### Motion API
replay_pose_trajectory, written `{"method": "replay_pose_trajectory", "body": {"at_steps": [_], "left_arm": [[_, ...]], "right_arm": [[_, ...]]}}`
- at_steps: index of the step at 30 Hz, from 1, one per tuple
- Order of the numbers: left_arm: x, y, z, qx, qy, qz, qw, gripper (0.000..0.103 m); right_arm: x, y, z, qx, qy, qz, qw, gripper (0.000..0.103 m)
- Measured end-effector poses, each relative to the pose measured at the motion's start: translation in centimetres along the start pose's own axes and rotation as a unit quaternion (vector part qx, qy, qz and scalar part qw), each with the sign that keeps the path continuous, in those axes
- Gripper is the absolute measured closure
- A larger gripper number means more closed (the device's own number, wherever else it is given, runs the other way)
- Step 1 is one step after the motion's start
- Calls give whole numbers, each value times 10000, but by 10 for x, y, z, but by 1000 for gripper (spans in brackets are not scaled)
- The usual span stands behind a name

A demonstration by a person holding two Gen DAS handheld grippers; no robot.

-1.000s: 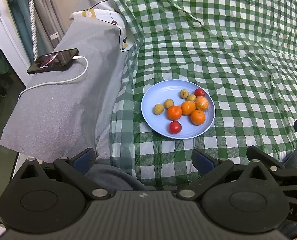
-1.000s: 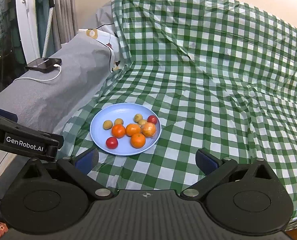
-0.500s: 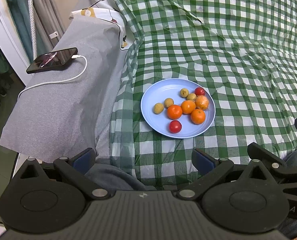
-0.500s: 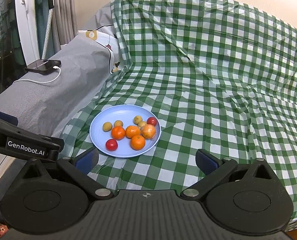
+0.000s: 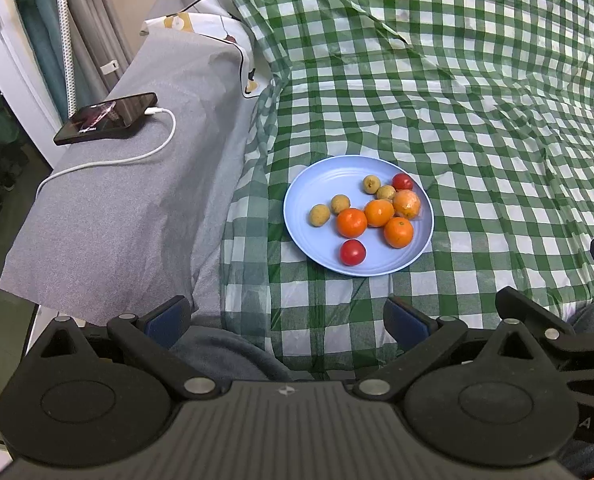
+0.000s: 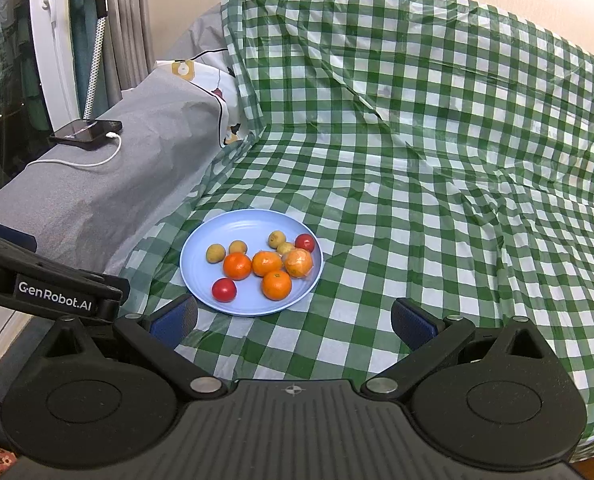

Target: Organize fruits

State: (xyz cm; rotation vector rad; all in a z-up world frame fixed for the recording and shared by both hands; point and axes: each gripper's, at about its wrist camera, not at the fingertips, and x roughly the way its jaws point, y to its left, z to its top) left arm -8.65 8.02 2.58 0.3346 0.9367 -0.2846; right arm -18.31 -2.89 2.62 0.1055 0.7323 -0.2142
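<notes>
Round pale-blue plate (image 5: 305,216), smooth w/ faint concentric ridges, lies flat on a green/white checked cloth (image 5: 477,120); the cloth is glossy, thin, plastic-looking, and creased. All fruit sits on the plate, bunched toward its right half. Three matte orange mandarins (image 5: 351,222) touch in a cluster near plate centre, stem dimple of the front one up. A fourth orange fruit (image 5: 407,204) at the plate's right rim looks wrapped in clear film (partly peeled? can't tell). Two shiny red tomatoes: one (image 5: 352,252) at the plate's front edge, other (image 5: 402,181) at the back right. Four small tan-yellow round fruits (image 5: 319,215), dull skin, run in a loose line from plate left-centre to back right. Everything is roundish, so no clear long axis; that tan row runs diagonally across the plate.

Left of the plate: a grey woven-fabric ledge (image 5: 109,208) with a black phone (image 5: 105,119) and a white cable (image 5: 137,156) plugged in. Patterned pillow corner (image 5: 233,40) behind the ledge.

Left gripper (image 5: 285,322): black plastic, blue pads (image 5: 165,318), spread wide, nothing between, well short of the plate's front edge. Right gripper (image 6: 293,322): same build, also wide apart and empty, just in front of the plate.
</notes>
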Motion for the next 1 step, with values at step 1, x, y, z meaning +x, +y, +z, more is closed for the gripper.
{"method": "replay_pose_trajectory", "body": {"at_steps": [1], "left_arm": [[0, -1, 0, -1, 5, 11, 10000, 1]], "right_arm": [[1, 1, 0, -1, 2, 5, 10000, 1]]}}
